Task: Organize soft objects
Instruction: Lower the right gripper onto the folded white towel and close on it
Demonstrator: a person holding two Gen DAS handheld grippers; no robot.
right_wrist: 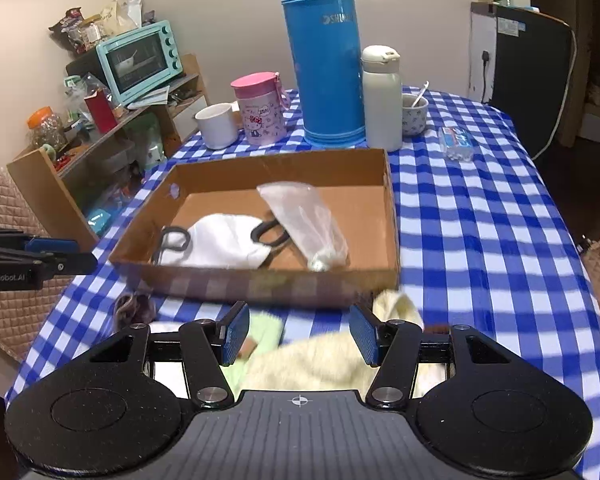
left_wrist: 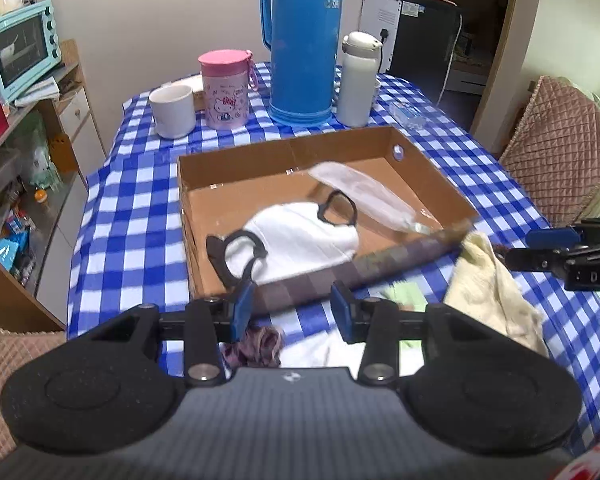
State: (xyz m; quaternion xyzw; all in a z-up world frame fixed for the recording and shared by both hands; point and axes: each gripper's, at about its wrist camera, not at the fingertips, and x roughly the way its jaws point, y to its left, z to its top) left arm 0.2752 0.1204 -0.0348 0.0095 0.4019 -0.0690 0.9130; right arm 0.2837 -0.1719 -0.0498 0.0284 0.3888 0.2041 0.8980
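Note:
A shallow cardboard box [left_wrist: 236, 152] [right_wrist: 260, 284] lies on the checked tablecloth. Inside it are a white face mask [left_wrist: 300, 240] [right_wrist: 220, 244] with black ear loops and a clear plastic bag [left_wrist: 364, 196] [right_wrist: 304, 220]. My left gripper [left_wrist: 292, 300] stands open, nothing between its pads, over the box's near edge. Under it lie a purple scrunchie [left_wrist: 260, 344] [right_wrist: 134, 306] and a white cloth [left_wrist: 324, 348]. My right gripper [right_wrist: 298, 328] is open and empty above a pale yellow towel [right_wrist: 324, 360] [left_wrist: 488, 280] and a green cloth [right_wrist: 260, 332] [left_wrist: 408, 298].
Behind the box stand a blue thermos [left_wrist: 302, 48], a white bottle [left_wrist: 358, 80], a pink lidded cup [left_wrist: 224, 88], a white mug [left_wrist: 172, 110] and a small bowl [right_wrist: 414, 114]. A tissue packet [right_wrist: 456, 144] lies right of them. A shelf with a teal oven [left_wrist: 20, 48] stands to the left, and quilted chairs flank the table.

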